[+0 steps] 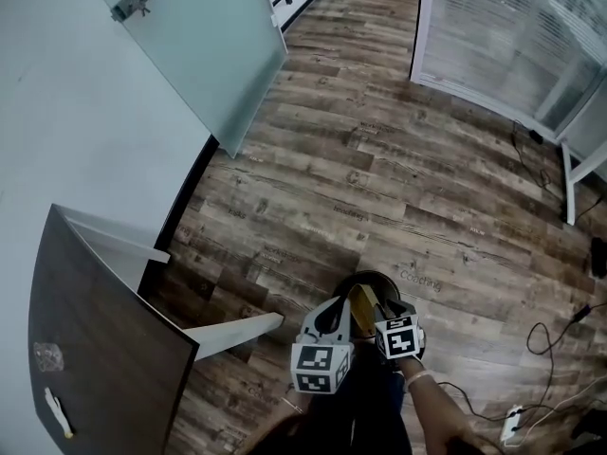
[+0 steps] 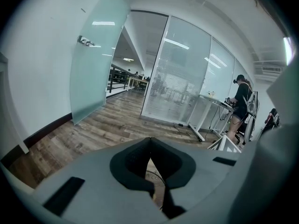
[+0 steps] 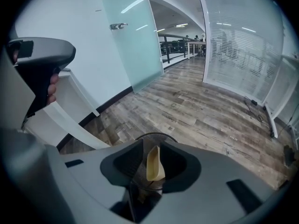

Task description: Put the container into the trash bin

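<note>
The right gripper point(image 3: 152, 146) has its jaws spread wide. The container point(image 3: 155, 164), a pale yellowish piece seen edge-on, stands upright in the gap with space showing on both sides. Neither jaw looks to press on it, so I judge it loose rather than gripped. Its long axis runs along the jaws and points down at the trash bin point(image 3: 155, 133), whose dark round rim shows just beyond the fingertips.

The container therefore sits directly over the bin's mouth, and that is what the coming move depends on: the way in is straight down, with no sideways correction called for. The main risk I see is the tall piece catching the bin's rim if it tips.

The left gripper point(image 2: 150, 143) has its jaws drawn together at the tips with nothing between them. Only a thin slit below the tips shows a little of the bin's rim. It hangs just beside the right gripper on the bin's near side, but the right one is plainly nearer the container.

As for pose, the right gripper tilts steeply down over the bin. The left lies flatter, and its view reaches past the bin across the wooden floor point(image 1: 398, 188). The person's forearm point(image 1: 441, 410) comes up to the bin from its near right
</note>
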Available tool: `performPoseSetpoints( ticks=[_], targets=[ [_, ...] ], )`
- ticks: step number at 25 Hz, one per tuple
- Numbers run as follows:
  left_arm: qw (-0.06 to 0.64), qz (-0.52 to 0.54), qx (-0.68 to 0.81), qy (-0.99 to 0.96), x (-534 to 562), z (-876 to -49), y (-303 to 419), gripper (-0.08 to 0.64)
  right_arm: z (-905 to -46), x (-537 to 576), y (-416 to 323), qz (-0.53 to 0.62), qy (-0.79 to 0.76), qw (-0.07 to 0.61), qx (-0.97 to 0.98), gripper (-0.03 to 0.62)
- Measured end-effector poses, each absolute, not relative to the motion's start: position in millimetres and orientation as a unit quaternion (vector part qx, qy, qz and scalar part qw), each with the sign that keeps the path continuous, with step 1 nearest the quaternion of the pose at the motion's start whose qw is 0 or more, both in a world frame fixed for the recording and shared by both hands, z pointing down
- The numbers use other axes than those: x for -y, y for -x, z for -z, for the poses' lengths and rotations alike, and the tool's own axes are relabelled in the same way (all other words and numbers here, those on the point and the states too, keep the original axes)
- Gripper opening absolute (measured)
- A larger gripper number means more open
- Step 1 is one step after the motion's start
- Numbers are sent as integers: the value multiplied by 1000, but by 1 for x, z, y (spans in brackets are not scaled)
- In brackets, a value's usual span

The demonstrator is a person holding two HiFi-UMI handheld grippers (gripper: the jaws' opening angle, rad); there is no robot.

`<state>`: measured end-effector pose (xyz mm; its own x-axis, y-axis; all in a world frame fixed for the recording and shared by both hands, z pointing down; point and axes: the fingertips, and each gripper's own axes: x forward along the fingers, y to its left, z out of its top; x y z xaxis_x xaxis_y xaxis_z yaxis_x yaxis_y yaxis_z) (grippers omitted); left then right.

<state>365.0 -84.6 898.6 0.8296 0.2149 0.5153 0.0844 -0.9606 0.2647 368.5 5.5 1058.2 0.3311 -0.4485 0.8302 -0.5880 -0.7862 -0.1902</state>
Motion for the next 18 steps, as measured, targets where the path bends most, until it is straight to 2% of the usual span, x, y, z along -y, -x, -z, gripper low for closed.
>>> performPoseSetpoints(
  ticks=[7,18],
  targets=[
    [113,-278,-85,-950,85,-869,-361,17,-1019,-2,-365,-463,-823,65,323,123],
    [97,-272,-103,-952,82,-748,-352,17,-860,9,-369,-409,-854,48,318,87]
  ],
)
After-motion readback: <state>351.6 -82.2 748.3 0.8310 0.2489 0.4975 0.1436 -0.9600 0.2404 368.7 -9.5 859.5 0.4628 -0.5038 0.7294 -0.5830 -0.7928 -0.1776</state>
